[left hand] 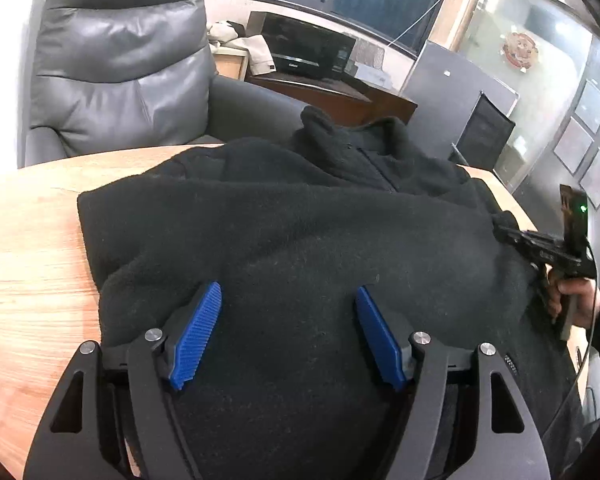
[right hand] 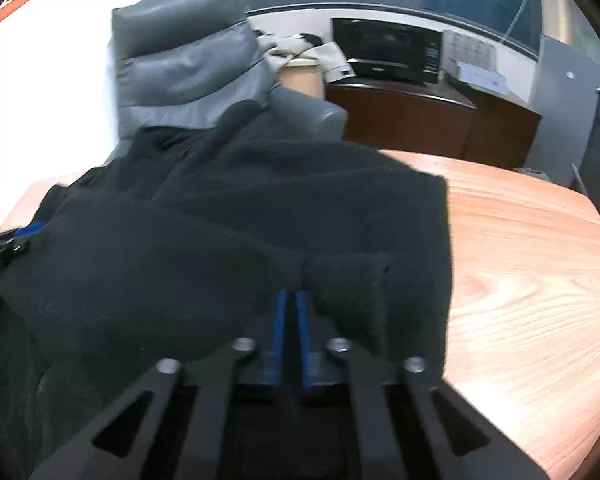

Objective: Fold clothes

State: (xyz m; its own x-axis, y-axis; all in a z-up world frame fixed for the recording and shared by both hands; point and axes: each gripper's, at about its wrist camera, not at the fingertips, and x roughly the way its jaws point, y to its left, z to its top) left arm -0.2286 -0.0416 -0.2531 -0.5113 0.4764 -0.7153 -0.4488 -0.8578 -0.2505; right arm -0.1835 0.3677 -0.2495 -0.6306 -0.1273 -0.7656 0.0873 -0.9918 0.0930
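Hovering with blue pads spread apart over the black fleece jacket (left hand: 300,232): left hand-held gripper (left hand: 288,334). Pinching a fold of that jacket between closed pads: right hand-held gripper (right hand: 291,300). Lying bunched across the wooden tabletop (right hand: 520,248), collar farthest away. Standing beyond: grey leather armchair (left hand: 120,68).

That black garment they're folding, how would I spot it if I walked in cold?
Find the wooden table in front of the grey leather armchair. Spread across the tabletop lies the black fleece jacket, collar pointing toward the chair. It is the only fuzzy dark clothing there; the pale garments sit far off on the back counter beside the microwave.
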